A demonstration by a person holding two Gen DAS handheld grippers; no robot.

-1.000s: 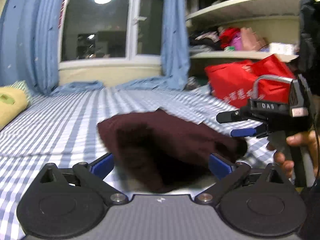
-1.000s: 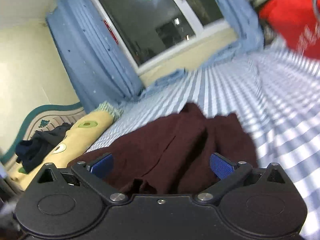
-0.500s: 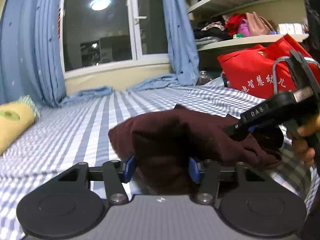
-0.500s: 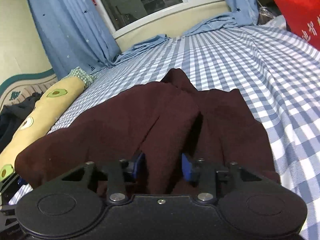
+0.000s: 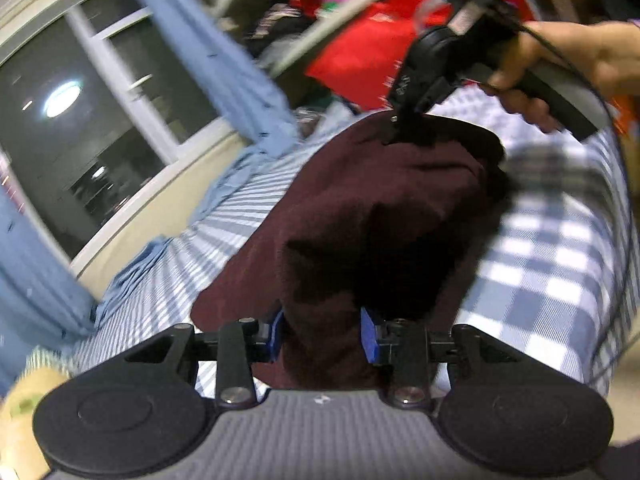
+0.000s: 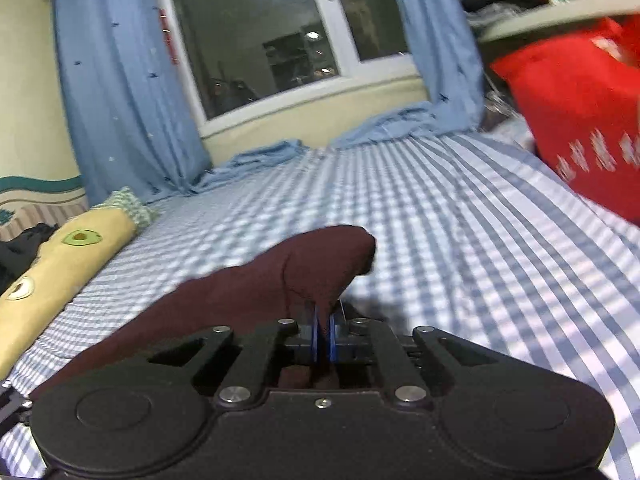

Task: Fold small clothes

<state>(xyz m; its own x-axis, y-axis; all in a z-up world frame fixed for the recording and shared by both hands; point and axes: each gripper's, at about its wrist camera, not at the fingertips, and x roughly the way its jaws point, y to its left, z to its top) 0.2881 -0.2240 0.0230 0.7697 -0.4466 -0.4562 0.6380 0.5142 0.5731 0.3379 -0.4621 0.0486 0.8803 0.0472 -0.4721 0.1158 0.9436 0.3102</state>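
Over checkered bedding [image 6: 460, 208], both jaws clamp the maroon garment [image 5: 380, 208]: left gripper [image 5: 322, 334] wider, right gripper [image 6: 323, 338] nearly together.

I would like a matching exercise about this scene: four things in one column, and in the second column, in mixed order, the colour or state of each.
Things:
1. garment
2. bag
3. long pillow
4. curtain

Descriptions:
A. yellow, with green avocado prints
B. dark maroon, gripped by the left gripper and the right gripper
C. light blue, hanging beside the window
D. bright red, with white lettering

Pairs: 1-B, 2-D, 3-A, 4-C
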